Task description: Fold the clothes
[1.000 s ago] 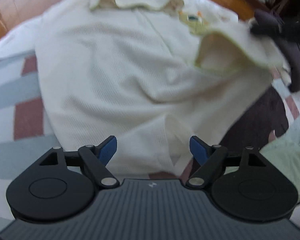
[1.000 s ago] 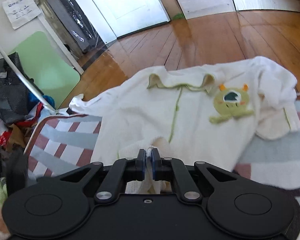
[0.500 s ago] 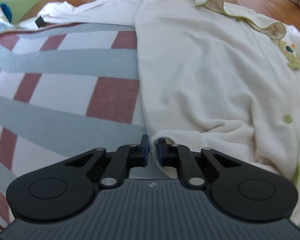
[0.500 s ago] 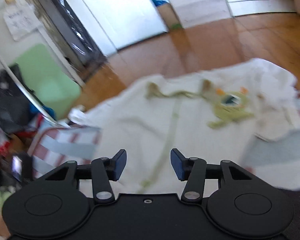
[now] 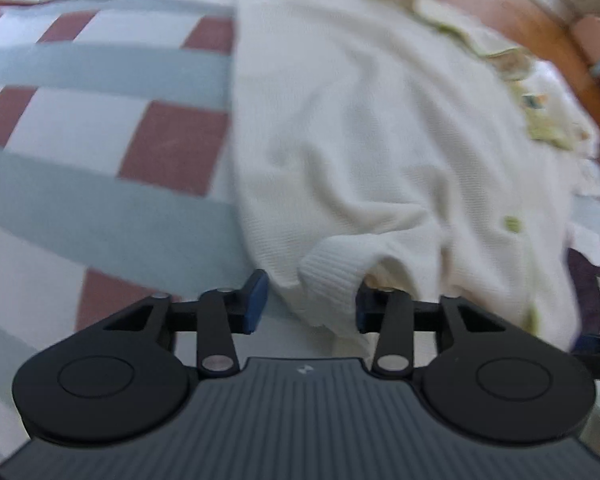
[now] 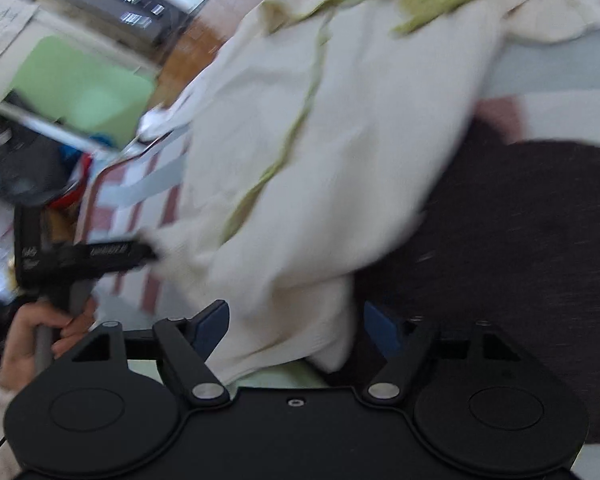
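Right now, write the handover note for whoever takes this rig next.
Left gripper: jaws opening, ribbed leg cuff between them, pads not pressing.
Right gripper: jaws opening, other leg cuff between them, not gripped.
The cream baby romper lies front up, spread on the striped blanket, monster patch at the chest.
Done: laid out roughly flat.
Left: every fold.

A cream knit garment, finely ribbed and matt, with a coarser ribbed cuff at 6 o'clock, lies on a flat-woven checked cloth. Glossy varnished wood floor shows at 1 o'clock. The left hand-held gripper is matt black plastic with bright metal rivets and a ridged grey body; a dark, felt-like fabric lies at 3 o'clock.
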`<control>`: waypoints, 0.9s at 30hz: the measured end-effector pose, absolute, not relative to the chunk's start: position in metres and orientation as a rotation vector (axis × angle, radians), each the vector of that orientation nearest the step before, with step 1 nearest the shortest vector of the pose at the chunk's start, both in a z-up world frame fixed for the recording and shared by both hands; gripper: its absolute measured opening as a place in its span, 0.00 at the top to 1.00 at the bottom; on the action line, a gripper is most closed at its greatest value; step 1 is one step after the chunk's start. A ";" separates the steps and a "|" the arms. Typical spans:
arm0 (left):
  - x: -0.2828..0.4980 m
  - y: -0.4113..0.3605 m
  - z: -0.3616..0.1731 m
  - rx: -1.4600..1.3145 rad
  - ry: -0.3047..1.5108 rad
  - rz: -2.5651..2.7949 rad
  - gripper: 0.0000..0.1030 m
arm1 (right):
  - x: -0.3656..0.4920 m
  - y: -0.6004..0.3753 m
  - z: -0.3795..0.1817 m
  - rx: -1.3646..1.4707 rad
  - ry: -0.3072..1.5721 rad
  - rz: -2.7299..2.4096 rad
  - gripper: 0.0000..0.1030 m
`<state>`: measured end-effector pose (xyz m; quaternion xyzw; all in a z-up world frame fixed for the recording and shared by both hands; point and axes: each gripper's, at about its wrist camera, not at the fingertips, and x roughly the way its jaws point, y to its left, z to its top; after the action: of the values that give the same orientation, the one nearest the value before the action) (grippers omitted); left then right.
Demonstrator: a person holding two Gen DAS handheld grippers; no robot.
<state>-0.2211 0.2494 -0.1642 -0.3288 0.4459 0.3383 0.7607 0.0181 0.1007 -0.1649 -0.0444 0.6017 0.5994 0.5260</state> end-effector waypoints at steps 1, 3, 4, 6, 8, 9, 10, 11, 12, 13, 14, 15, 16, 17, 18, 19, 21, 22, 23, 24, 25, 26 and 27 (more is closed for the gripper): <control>-0.217 0.243 -0.160 -0.649 0.967 0.732 0.88 | 0.012 0.109 -0.163 -0.130 1.441 1.461 0.63; -0.208 0.235 -0.152 -0.549 0.946 0.732 0.91 | 0.001 0.122 -0.155 -0.160 1.421 1.522 0.88; -0.205 0.233 -0.150 -0.526 0.927 0.727 0.91 | -0.001 0.129 -0.148 -0.146 1.397 1.546 0.89; -0.202 0.235 -0.150 -0.516 0.911 0.743 0.91 | 0.009 0.142 -0.126 -0.118 1.267 1.520 0.89; -0.199 0.239 -0.151 -0.503 0.907 0.767 0.91 | 0.020 0.156 -0.105 -0.117 1.119 1.470 0.89; -0.199 0.241 -0.152 -0.510 0.907 0.770 0.91 | 0.026 0.163 -0.094 -0.117 1.046 1.444 0.89; -0.200 0.243 -0.152 -0.523 0.905 0.769 0.90 | 0.031 0.171 -0.088 -0.142 0.987 1.411 0.89; -0.201 0.245 -0.153 -0.537 0.902 0.768 0.90 | 0.033 0.180 -0.087 -0.198 0.944 1.372 0.89; -0.202 0.247 -0.154 -0.550 0.900 0.767 0.89 | 0.036 0.188 -0.088 -0.249 0.919 1.337 0.89; -0.204 0.247 -0.153 -0.572 0.889 0.753 0.88 | 0.038 0.195 -0.092 -0.287 0.922 1.314 0.89; -0.206 0.247 -0.152 -0.596 0.876 0.736 0.86 | 0.040 0.201 -0.095 -0.316 0.937 1.296 0.89; -0.207 0.248 -0.152 -0.624 0.869 0.713 0.77 | 0.043 0.205 -0.098 -0.336 0.957 1.276 0.89; -0.208 0.248 -0.154 -0.650 0.866 0.695 0.63 | 0.046 0.207 -0.101 -0.345 0.980 1.257 0.88; -0.208 0.247 -0.154 -0.663 0.854 0.679 0.59 | 0.050 0.206 -0.105 -0.343 1.001 1.246 0.86; -0.209 0.246 -0.154 -0.672 0.838 0.665 0.59 | 0.055 0.205 -0.109 -0.325 1.024 1.238 0.85; -0.207 0.244 -0.154 -0.666 0.834 0.650 0.59 | 0.059 0.204 -0.113 -0.292 1.051 1.231 0.84; -0.198 0.238 -0.156 -0.605 0.868 0.640 0.59 | 0.068 0.199 -0.118 -0.216 1.108 1.208 0.71; -0.192 0.234 -0.161 -0.563 0.917 0.642 0.59 | 0.073 0.195 -0.121 -0.171 1.134 1.188 0.62; -0.184 0.231 -0.170 -0.514 1.006 0.648 0.59 | 0.078 0.191 -0.122 -0.134 1.150 1.165 0.53; -0.179 0.227 -0.182 -0.465 1.099 0.664 0.53 | 0.080 0.185 -0.121 -0.122 1.143 1.143 0.51; -0.179 0.223 -0.182 -0.432 1.092 0.681 0.55 | 0.080 0.180 -0.120 -0.129 1.119 1.125 0.50; -0.180 0.222 -0.180 -0.427 1.081 0.679 0.59 | 0.079 0.175 -0.118 -0.144 1.093 1.112 0.50; -0.182 0.223 -0.177 -0.431 1.068 0.682 0.81 | 0.076 0.169 -0.115 -0.162 1.065 1.107 0.50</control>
<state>-0.1819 0.2228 -0.1774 -0.1996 0.4950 0.3163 0.7843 0.0759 0.1691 -0.1149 -0.0732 0.4811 0.5000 0.7164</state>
